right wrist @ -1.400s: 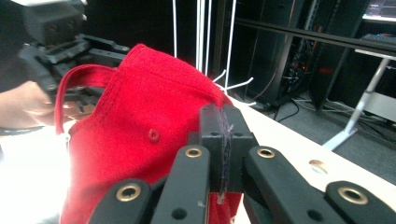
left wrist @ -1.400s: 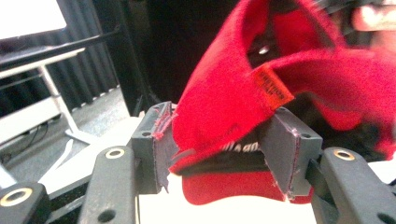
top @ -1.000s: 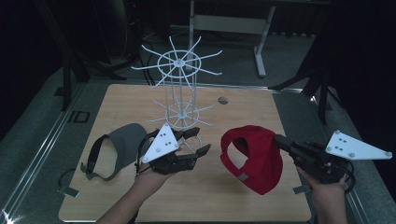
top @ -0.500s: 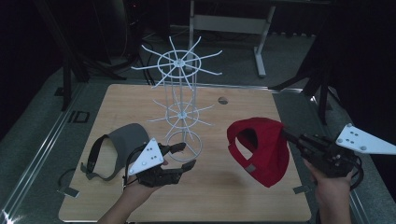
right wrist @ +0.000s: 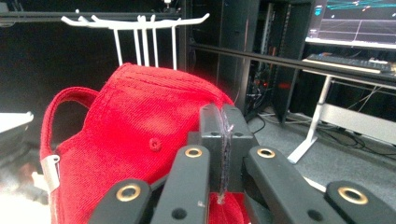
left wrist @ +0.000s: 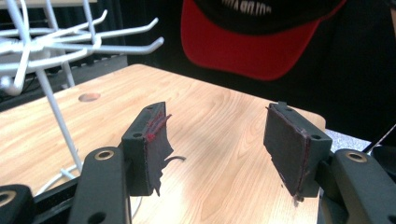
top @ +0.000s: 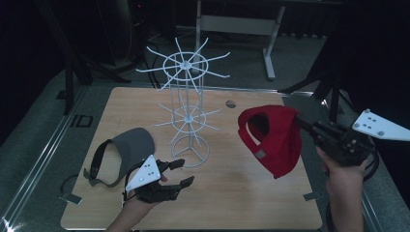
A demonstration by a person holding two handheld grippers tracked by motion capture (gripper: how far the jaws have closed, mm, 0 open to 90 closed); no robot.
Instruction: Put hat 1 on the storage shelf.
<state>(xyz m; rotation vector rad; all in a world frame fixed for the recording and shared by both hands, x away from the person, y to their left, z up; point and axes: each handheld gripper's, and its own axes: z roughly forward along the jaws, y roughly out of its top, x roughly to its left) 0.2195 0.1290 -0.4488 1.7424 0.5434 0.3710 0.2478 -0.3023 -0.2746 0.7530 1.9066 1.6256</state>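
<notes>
A red cap [top: 271,139] hangs in the air over the table's right side, with my right gripper [top: 305,126] shut on its fabric. In the right gripper view the pads [right wrist: 223,140] pinch the crown of the cap [right wrist: 135,140]. My left gripper [top: 181,173] is low over the near left of the table, open, with nothing between its pads [left wrist: 154,140]. A grey visor [top: 126,150] lies flat just left of it. A white wire rack [top: 189,96] stands at mid-table, and the cap's brim [left wrist: 252,51] shows beyond the left jaws.
The wooden table [top: 241,193] has a small round hole [top: 230,103] near its far edge. The rack's round base [top: 191,152] sits close to the left gripper. A white desk frame [top: 268,43] stands on the floor behind the table.
My left gripper has sunk toward the table and drawn back to the near left, beside the visor. My right gripper has lifted the red cap a little, up and to the right.
</notes>
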